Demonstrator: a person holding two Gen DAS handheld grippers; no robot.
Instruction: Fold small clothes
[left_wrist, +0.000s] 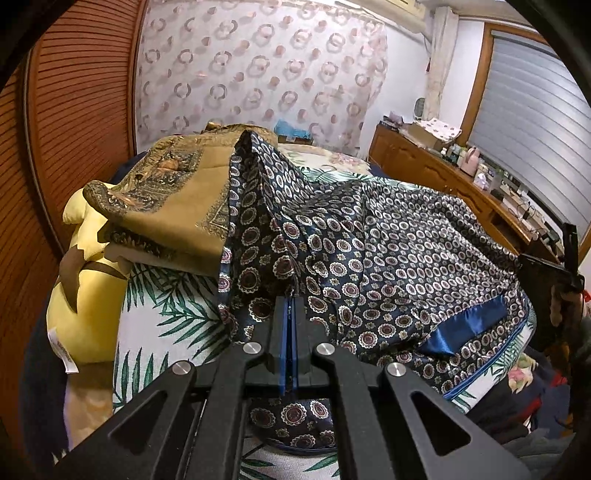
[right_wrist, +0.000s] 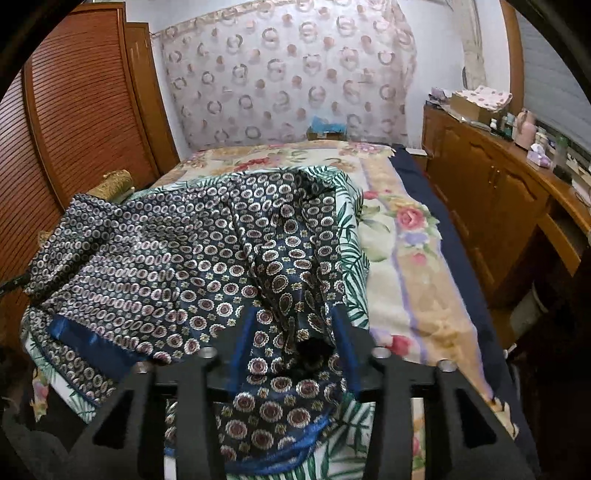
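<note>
Navy satin garment (left_wrist: 388, 236) with a medallion print lies rumpled on the palm-leaf sheet (left_wrist: 166, 317) covering the bed. Left gripper (left_wrist: 290, 306) has its jaws clenched on a fold of the fabric. Right gripper (right_wrist: 295, 332) has jaws spread wide, fabric bunched between them. Folded mustard blanket (left_wrist: 173, 206) sits beside the garment.

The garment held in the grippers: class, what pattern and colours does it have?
The garment is dark navy with white-and-maroon round medallions and bright blue trim; clearest in the left wrist view.
</note>
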